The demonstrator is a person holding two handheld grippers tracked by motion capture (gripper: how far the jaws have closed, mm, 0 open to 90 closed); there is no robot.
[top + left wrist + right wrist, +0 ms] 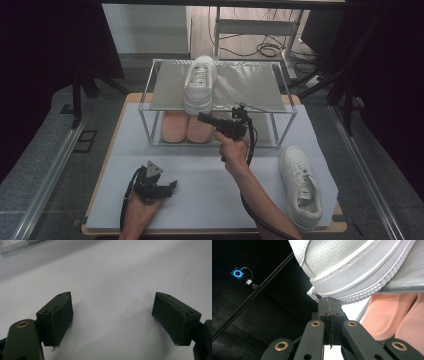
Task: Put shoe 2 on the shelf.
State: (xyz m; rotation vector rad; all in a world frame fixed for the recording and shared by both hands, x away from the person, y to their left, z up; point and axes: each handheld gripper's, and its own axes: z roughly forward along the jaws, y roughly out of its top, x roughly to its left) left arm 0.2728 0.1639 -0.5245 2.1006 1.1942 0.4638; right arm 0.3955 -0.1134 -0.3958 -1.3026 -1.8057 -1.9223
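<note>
A: Right gripper (202, 118) sits at the heel of the white shoe (199, 85) on the rack (146, 95)'s top shelf; its jaws are clenched with nothing between them, tips just under the sole.

B: So nudging it straight, I'd say; not lifting?

A: Looks that way; the second shoe (302, 186) lies on the table (200, 180), near its right edge; next move calls for wide jaws over there.

B: And the left gripper (172, 187)?

A: Resting low; jaws spread wide, holding nothing; pink slippers (184, 127) fill the lower shelf.
</note>
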